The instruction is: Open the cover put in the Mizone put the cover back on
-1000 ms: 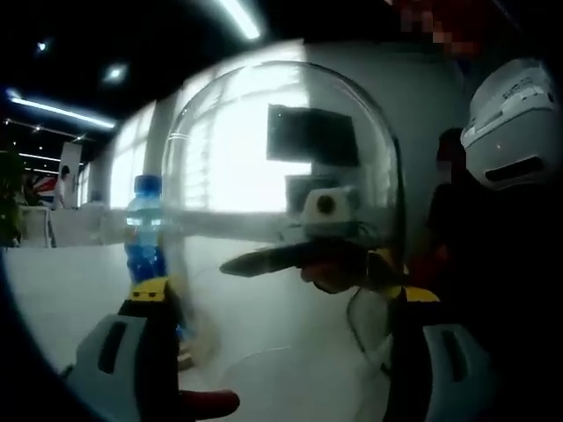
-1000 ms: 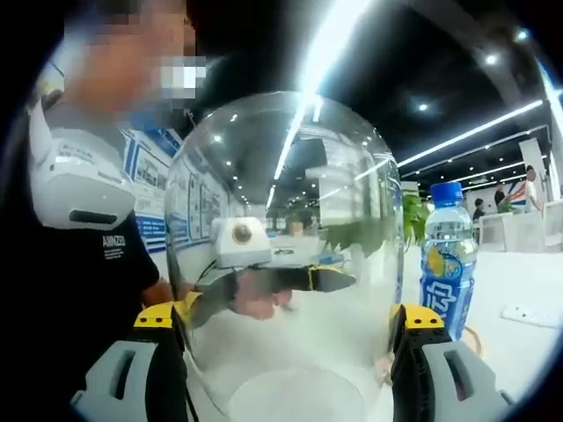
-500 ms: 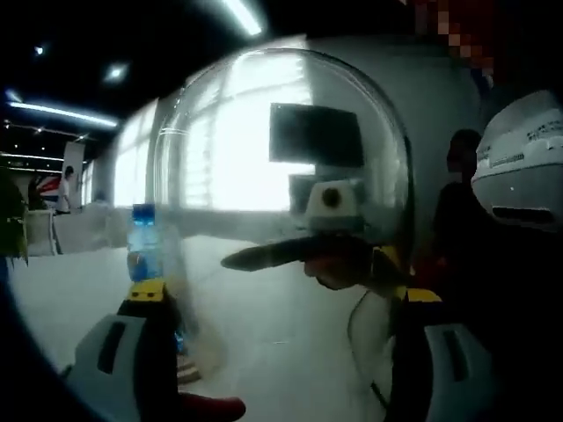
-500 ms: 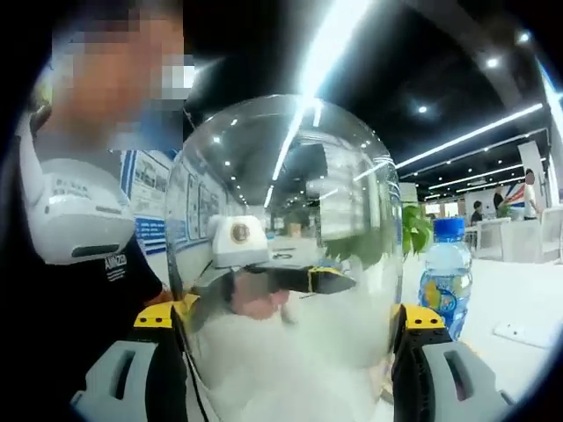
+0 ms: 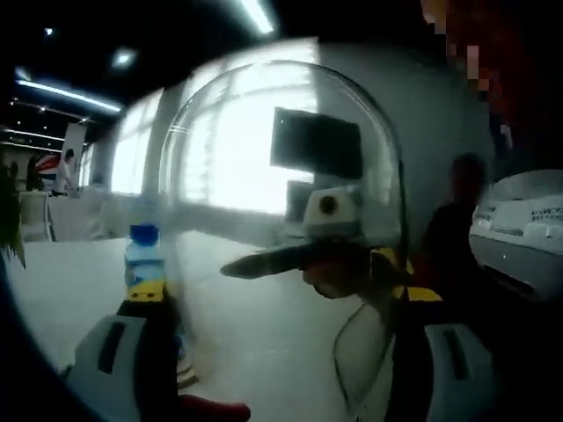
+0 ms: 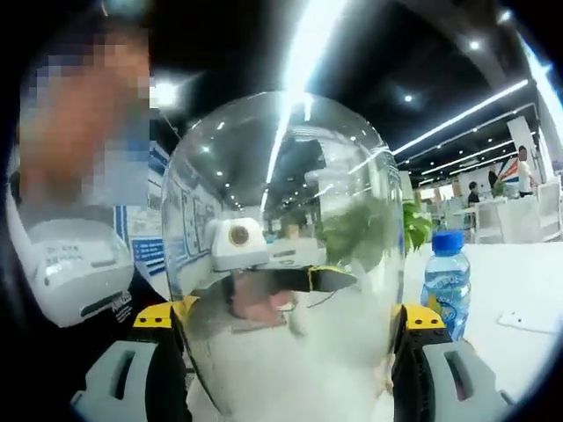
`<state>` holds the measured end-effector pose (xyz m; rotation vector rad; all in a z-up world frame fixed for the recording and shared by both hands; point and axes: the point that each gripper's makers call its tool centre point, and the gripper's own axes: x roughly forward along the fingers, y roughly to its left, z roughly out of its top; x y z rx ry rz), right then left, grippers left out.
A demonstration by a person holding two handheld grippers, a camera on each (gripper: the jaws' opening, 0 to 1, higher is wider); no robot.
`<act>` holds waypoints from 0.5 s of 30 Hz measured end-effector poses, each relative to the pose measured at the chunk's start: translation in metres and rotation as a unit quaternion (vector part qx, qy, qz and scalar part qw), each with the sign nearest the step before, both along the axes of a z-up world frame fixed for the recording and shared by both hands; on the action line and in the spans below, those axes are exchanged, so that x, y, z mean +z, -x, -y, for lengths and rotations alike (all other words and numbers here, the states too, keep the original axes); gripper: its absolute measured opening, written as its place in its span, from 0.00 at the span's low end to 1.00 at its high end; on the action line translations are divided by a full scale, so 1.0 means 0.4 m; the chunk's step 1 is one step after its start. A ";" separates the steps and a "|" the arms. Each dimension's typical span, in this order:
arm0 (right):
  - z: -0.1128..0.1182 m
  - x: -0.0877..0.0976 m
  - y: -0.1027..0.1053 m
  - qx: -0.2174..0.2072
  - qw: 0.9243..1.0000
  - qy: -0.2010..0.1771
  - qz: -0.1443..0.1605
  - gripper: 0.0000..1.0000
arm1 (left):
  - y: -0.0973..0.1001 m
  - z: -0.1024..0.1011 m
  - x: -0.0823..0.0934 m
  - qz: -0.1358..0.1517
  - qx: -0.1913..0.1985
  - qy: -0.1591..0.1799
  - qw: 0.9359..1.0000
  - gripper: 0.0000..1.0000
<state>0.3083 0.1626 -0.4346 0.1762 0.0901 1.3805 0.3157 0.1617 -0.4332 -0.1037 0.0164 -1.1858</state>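
Both hand-held grippers clasp one clear dome cover (image 5: 281, 176) from opposite sides; the left hand-held gripper (image 5: 281, 347) has its jaws pressed on the cover's walls, and the right hand-held gripper (image 6: 286, 352) likewise has its jaws closed against the glass; the Mizone bottle (image 6: 446, 286), blue-capped, stands upright on the white worktop (image 6: 515, 290), outside the cover, just beside it in the right gripper view.

Cover (image 6: 286, 255): clear glass dome, sitting upright | Mizone bottle (image 6: 445, 294): blue-capped, standing at its 3 o'clock.
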 end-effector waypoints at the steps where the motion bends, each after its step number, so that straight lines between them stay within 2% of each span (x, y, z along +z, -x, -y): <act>1: 0.001 0.009 0.000 -0.002 1.000 0.004 -0.005 0.90 | -0.002 0.003 0.011 -0.007 -0.002 0.000 1.000 0.86; 4: 0.002 0.030 0.000 -0.002 1.000 0.025 -0.003 0.90 | -0.003 0.009 0.029 -0.013 -0.006 -0.011 1.000 0.86; 8: -0.001 0.052 0.004 0.001 0.999 0.043 0.013 0.90 | -0.001 0.010 0.051 0.001 -0.005 -0.029 1.000 0.86; 12: -0.004 0.087 -0.003 0.002 0.999 0.036 0.018 0.90 | -0.007 0.004 0.089 0.007 -0.001 -0.025 1.000 0.86; 15: -0.006 0.116 -0.018 0.001 1.000 0.027 0.009 0.90 | -0.021 0.000 0.114 -0.005 0.003 -0.016 1.000 0.86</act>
